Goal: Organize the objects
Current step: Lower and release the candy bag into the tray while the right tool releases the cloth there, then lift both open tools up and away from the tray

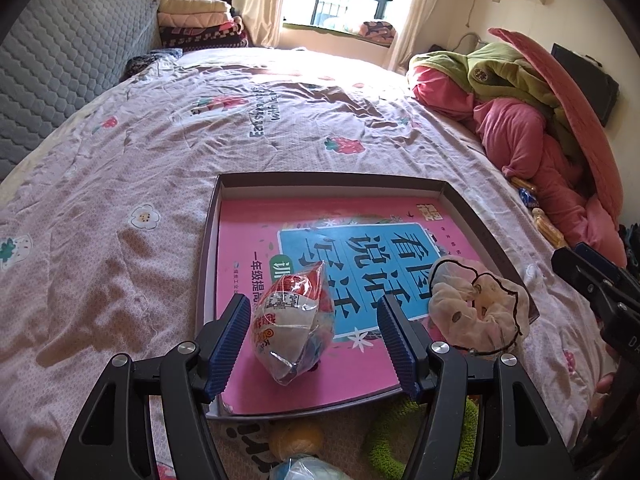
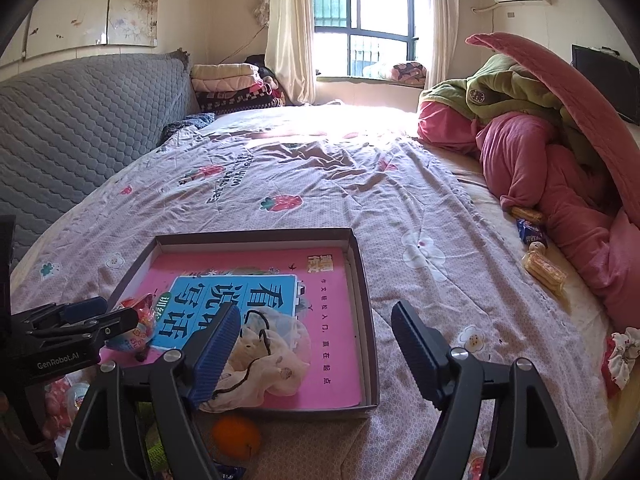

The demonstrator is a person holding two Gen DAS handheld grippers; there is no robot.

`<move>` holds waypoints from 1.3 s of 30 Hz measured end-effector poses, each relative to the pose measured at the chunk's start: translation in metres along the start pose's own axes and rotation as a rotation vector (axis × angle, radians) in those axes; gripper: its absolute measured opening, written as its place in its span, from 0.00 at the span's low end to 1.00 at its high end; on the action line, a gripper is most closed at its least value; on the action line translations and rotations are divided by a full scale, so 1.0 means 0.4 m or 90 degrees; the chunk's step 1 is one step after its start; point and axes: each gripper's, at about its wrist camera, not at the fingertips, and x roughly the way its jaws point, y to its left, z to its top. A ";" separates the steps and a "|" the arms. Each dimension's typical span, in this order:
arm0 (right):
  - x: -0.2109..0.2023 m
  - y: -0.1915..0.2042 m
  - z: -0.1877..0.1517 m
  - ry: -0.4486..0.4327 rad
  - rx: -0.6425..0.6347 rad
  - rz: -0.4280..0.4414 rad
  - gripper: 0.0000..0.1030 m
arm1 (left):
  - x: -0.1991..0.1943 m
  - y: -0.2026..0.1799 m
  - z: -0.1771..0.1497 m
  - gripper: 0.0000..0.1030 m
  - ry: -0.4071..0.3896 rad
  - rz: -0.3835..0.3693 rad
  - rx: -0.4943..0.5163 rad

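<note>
A shallow brown box (image 1: 340, 179) (image 2: 362, 280) lies on the bed with a pink book (image 1: 248, 248) (image 2: 332, 320) flat inside. A clear snack packet (image 1: 294, 320) (image 2: 138, 326) rests on the book between the open fingers of my left gripper (image 1: 312, 340), not pinched. A cream scrunchie (image 1: 476, 308) (image 2: 272, 356) lies at the box's near right part. My right gripper (image 2: 316, 354) is open and empty, its left finger beside the scrunchie, its right finger over the sheet outside the box.
An orange (image 2: 236, 436), a green fuzzy item (image 1: 384, 436) and wrapped snacks (image 1: 300, 470) lie in front of the box. Biscuit packets (image 2: 544, 272) and a blue wrapper (image 2: 530, 232) lie by the pink bedding pile (image 2: 540, 160). A floral scrunchie (image 2: 622, 356) is at right.
</note>
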 end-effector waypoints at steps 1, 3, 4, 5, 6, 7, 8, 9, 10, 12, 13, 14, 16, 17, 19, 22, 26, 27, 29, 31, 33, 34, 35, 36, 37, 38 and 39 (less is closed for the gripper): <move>-0.009 -0.002 0.000 -0.003 0.003 0.002 0.75 | -0.006 -0.003 -0.002 0.65 0.000 0.002 0.000; -0.022 -0.005 0.001 -0.006 0.008 0.011 0.75 | -0.019 -0.009 -0.008 0.65 0.000 0.002 0.002; -0.029 -0.006 0.003 -0.007 0.010 0.012 0.75 | -0.026 -0.011 -0.010 0.65 -0.002 0.003 0.002; -0.035 -0.006 0.004 -0.009 0.011 0.013 0.76 | -0.034 -0.013 -0.012 0.65 -0.003 0.006 0.001; -0.041 -0.007 0.005 -0.010 0.013 0.016 0.76 | -0.041 -0.016 -0.013 0.65 -0.004 0.006 0.001; -0.047 -0.007 0.005 -0.011 0.015 0.018 0.76 | -0.049 -0.018 -0.015 0.65 -0.005 0.005 0.000; -0.054 -0.008 0.006 -0.013 0.016 0.021 0.76 | -0.059 -0.020 -0.015 0.65 -0.009 0.004 -0.002; -0.060 -0.008 0.007 -0.016 0.017 0.024 0.76 | -0.068 -0.021 -0.016 0.65 -0.012 0.003 -0.004; -0.066 -0.007 0.009 -0.019 0.018 0.027 0.76 | -0.076 -0.021 -0.018 0.65 -0.014 0.003 -0.007; -0.077 -0.003 0.010 -0.021 0.017 0.030 0.76 | -0.093 -0.017 -0.021 0.65 -0.017 0.001 -0.020; -0.082 -0.001 0.011 -0.023 0.018 0.031 0.76 | -0.101 -0.013 -0.023 0.66 -0.018 -0.002 -0.027; -0.086 0.001 0.011 -0.024 0.017 0.032 0.76 | -0.110 -0.009 -0.026 0.66 -0.020 -0.005 -0.037; -0.094 0.006 0.012 -0.025 0.015 0.035 0.76 | -0.124 -0.002 -0.030 0.66 -0.026 -0.010 -0.056; -0.099 0.009 0.012 -0.026 0.014 0.038 0.76 | -0.131 0.000 -0.033 0.66 -0.027 -0.012 -0.063; -0.107 0.015 0.011 -0.028 0.011 0.044 0.76 | -0.142 -0.001 -0.037 0.71 -0.031 -0.011 -0.066; -0.119 0.023 0.009 -0.029 0.007 0.052 0.76 | -0.164 -0.007 -0.044 0.72 -0.043 0.001 -0.063; -0.137 0.025 0.007 -0.033 0.007 0.060 0.76 | -0.188 -0.007 -0.056 0.72 -0.043 0.001 -0.069; -0.143 0.026 0.006 -0.033 0.007 0.063 0.76 | -0.194 -0.007 -0.059 0.72 -0.043 0.004 -0.069; -0.154 0.026 0.003 -0.037 0.007 0.065 0.76 | -0.209 -0.007 -0.065 0.72 -0.045 0.008 -0.072; -0.166 0.029 0.001 -0.039 0.004 0.070 0.76 | -0.227 -0.004 -0.069 0.73 -0.048 0.010 -0.078; -0.178 0.032 -0.003 -0.042 0.002 0.074 0.76 | -0.250 -0.003 -0.070 0.73 -0.055 0.015 -0.082; -0.183 0.033 -0.003 -0.043 0.001 0.077 0.76 | -0.262 -0.004 -0.071 0.73 -0.060 0.018 -0.084; -0.189 0.034 -0.004 -0.045 0.001 0.081 0.76 | -0.275 -0.004 -0.071 0.73 -0.065 0.021 -0.084; -0.195 0.037 -0.006 -0.047 0.001 0.083 0.76 | -0.288 -0.005 -0.071 0.73 -0.069 0.024 -0.086; -0.202 0.040 -0.007 -0.048 0.000 0.086 0.76 | -0.302 -0.005 -0.072 0.73 -0.074 0.026 -0.088; -0.208 0.042 -0.007 -0.050 -0.002 0.090 0.76 | -0.314 -0.007 -0.073 0.73 -0.077 0.026 -0.089; -0.215 0.043 -0.008 -0.052 -0.002 0.093 0.76 | -0.325 -0.009 -0.074 0.73 -0.079 0.026 -0.089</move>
